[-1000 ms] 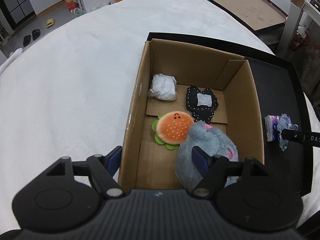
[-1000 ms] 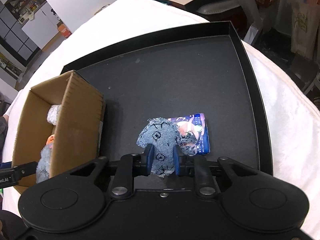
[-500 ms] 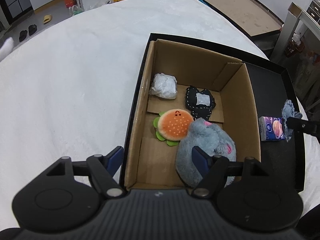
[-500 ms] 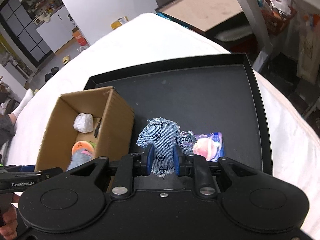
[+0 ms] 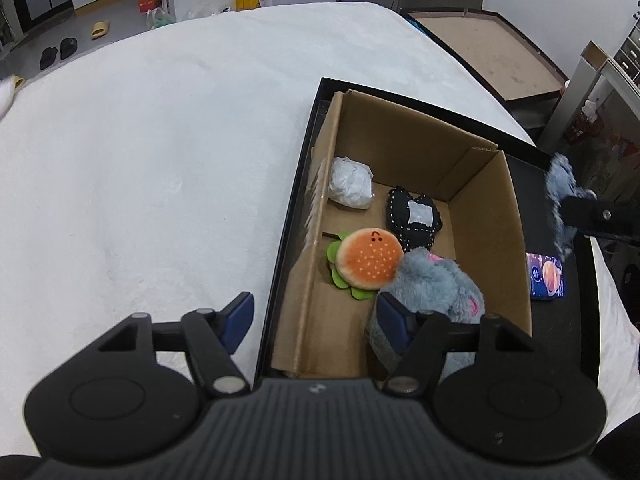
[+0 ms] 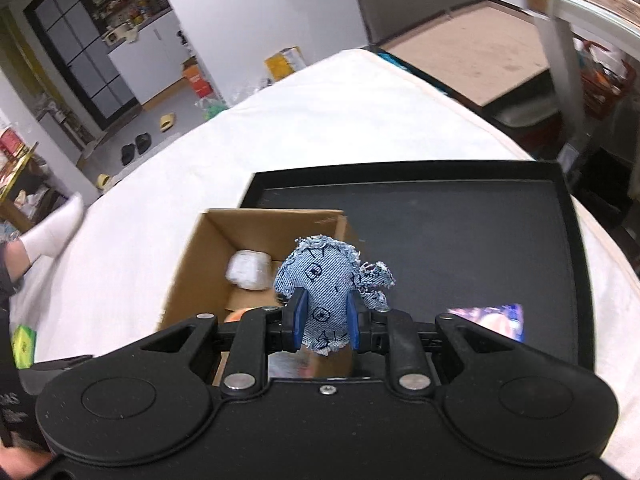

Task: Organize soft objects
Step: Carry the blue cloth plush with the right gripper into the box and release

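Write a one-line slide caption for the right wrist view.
Right gripper clamps a frayed denim plush above the black tray, beside the open cardboard box of soft toys.

Black ribbed left tool (image 5: 314,322) body, blue pads, silver screws, round discs, matching right tool (image 6: 323,322)

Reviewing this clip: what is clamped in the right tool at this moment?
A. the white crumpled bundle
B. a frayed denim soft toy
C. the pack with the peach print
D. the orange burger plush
B: the right tool has its blue pads pressed on the frayed denim soft toy, held up above the cardboard box, while the burger plush lies inside the box.
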Available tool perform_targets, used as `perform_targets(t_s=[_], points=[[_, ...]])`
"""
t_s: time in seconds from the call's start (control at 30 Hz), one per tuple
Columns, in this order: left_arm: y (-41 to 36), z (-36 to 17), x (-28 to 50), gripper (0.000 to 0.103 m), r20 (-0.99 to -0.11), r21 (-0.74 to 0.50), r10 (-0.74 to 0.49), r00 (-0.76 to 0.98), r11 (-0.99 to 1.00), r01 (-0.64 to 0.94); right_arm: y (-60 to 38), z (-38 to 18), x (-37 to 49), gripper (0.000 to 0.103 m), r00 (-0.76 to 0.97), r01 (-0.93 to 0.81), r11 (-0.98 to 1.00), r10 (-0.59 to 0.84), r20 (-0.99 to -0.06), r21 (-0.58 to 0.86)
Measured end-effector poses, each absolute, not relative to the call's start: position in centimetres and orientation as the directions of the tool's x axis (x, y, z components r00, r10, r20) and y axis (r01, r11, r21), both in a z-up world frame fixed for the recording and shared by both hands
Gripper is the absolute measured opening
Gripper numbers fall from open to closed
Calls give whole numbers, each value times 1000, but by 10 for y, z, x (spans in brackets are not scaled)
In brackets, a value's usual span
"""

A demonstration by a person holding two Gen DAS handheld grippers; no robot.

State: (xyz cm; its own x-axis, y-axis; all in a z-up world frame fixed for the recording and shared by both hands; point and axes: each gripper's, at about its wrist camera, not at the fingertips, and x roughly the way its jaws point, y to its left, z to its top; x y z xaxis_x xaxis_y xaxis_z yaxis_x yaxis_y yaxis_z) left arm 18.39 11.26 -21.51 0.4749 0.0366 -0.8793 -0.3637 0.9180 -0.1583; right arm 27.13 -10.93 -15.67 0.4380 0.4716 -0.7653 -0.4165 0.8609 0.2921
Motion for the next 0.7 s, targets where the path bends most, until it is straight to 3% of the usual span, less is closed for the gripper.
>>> perform_targets(t_s=[0.27,0.47,0.7], points=[[120,-225,180,34,-880,-211,-18,475,910,-356,-69,-154,265,21,412,-460,846,473,-779,270],[128,-228,176,22,-874,-230,-28,486,903,-363,-50,-157,259,22,379,-472,836,478,-792,279],[135,-231,172,18,-866,-259,-48,498,895,-364,-26,-161,247,24,320,-494,815,496,-807,304]])
